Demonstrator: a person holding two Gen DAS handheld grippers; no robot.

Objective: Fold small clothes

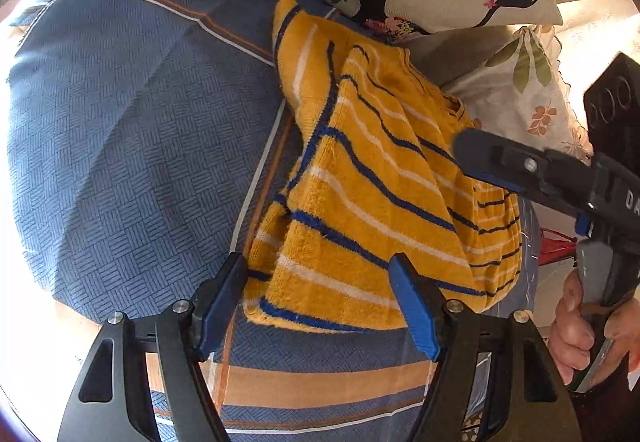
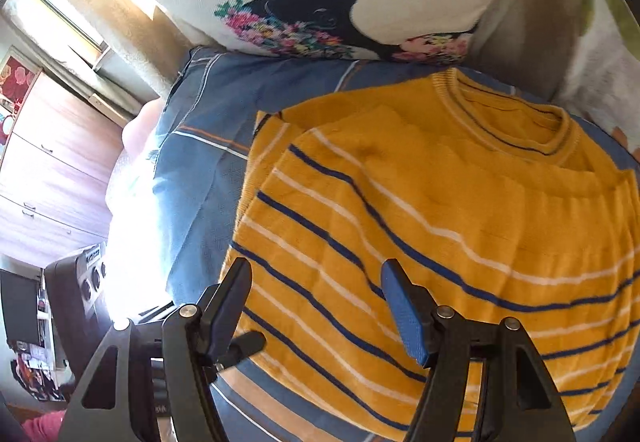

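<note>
On the blue woven bedspread, the striped yellow knit sweater lies part-folded w/ both grippers' jaws open over it, empty; soft, floppy, light — pinch hem corners.

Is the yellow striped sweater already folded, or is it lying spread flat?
Partly folded. The yellow striped sweater has a sleeve doubled over its front, but the collar remains uncovered and the body lies unfolded.
</note>
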